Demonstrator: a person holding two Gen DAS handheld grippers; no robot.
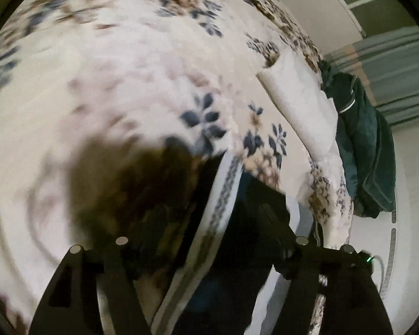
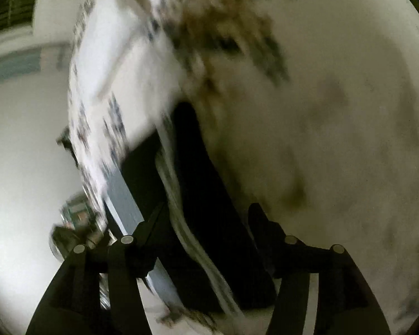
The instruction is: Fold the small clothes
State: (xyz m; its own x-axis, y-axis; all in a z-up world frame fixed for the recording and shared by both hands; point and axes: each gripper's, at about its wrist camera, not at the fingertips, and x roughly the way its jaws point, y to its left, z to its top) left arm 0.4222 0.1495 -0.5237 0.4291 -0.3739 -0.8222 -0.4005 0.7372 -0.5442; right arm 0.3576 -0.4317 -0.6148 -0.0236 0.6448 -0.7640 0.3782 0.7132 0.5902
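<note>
A black garment with a white patterned band [image 1: 223, 195] hangs between the fingers of my left gripper [image 1: 209, 223], close over a white floral blanket [image 1: 139, 69]; the jaws look shut on it, though the tips are hidden by the cloth. In the right wrist view the same black garment [image 2: 206, 195] with its white stripe runs between the fingers of my right gripper [image 2: 206, 223], which also looks shut on it. Both views are blurred.
The blanket's thick folded edge [image 1: 301, 106] runs down the right side. A dark green jacket [image 1: 363, 145] hangs beyond it, by a striped curtain [image 1: 399, 64]. A pale floor [image 2: 22, 153] and small clutter [image 2: 75, 217] lie left of the bed.
</note>
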